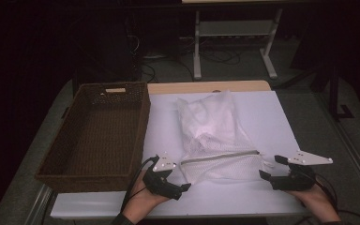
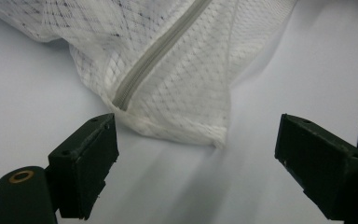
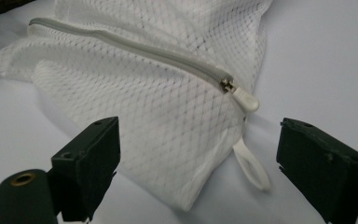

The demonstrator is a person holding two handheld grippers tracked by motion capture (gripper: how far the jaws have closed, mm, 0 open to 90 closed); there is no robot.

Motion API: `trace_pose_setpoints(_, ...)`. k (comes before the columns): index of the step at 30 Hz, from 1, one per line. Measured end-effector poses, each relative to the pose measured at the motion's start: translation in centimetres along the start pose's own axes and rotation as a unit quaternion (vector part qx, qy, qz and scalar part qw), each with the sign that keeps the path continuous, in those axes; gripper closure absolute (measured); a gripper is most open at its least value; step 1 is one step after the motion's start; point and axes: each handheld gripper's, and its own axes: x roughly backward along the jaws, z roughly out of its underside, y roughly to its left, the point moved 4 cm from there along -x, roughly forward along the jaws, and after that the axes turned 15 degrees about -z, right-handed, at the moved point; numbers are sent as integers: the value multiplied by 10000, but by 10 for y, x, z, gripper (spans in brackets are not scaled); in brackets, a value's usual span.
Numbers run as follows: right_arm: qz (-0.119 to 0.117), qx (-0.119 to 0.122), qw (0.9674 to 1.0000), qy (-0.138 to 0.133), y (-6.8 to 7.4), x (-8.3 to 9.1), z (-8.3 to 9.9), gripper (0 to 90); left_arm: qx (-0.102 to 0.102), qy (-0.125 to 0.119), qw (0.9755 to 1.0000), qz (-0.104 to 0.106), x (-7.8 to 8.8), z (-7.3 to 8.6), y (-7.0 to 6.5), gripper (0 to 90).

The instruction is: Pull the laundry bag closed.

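mesh bag [image 1: 218,136] at table centre, zipped | left gripper [image 1: 174,177] at bag's 8 o'clock, jaws open, empty | right gripper [image 1: 270,169] at 4 o'clock, jaws open, empty | basket [image 1: 56,161] at 9 o'clock

My left gripper [image 1: 172,177]: black body, two chunky black jaws, a grey three-cornered plate on top, and a black cable trailing back near my wrist. My right gripper [image 1: 270,167]: same black build, with a longer grey three-cornered plate pointing right and a dark cable running off behind the hand. Close up, each jaw is a blocky matte-black piece with small screw holes on its top face and slightly rough edges. A brass-coloured ring sits in the rounded black piece at the near left of both gripper views. A dark sleeve edge shows at my left wrist; the right wrist is too dim to tell.
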Motion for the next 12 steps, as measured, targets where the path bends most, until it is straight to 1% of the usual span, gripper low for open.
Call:
trace_pose_setpoints(3,12,-30,10000,37,4,4,6,121,19,-48,10000,-32,4,4,0,127)
trace_pose_setpoints(5,29,-38,10000,50,4,7,9,121,45,-36,10000,-51,4,6,0,127)
trace_pose_setpoints(12,31,-60,10000,39,2,8,10,121,-25,14,10000,-89,3,7,1,127)
